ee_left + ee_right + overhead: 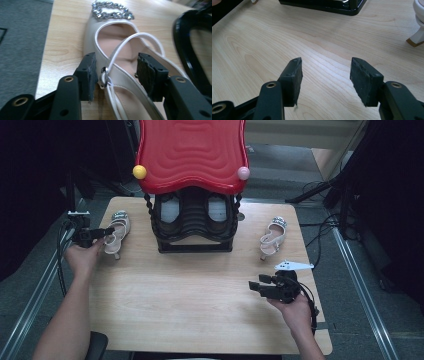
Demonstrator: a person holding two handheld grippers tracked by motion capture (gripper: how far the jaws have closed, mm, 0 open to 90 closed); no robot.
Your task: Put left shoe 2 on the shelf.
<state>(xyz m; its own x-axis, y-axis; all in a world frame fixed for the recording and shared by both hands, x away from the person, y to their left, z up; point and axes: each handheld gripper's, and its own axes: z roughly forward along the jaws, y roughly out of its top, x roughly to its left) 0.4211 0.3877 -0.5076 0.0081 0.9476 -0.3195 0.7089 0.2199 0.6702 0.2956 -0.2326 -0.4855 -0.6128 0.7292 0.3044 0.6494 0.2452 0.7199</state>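
A cream heeled sandal (119, 231) with a rhinestone buckle lies at the table's left edge. My left gripper (107, 231) is at its heel end. In the left gripper view the gripper (116, 72) is open and straddles the sandal (120, 47). One pad is outside the side wall and the other over the insole, with the thin strap between them. A matching sandal (273, 237) lies on the right side of the table. My right gripper (254, 286) hovers open in front of it over bare wood, its jaws (325, 75) holding nothing. That sandal's heel (418, 35) shows at the far right.
A black shoe rack (195, 227) with a wavy red top (192, 152) stands at the back middle of the wooden table (200, 305). A yellow ball (139, 171) and a pink ball (243, 172) sit on its corners. The rack's base (324, 5) lies ahead of my right gripper.
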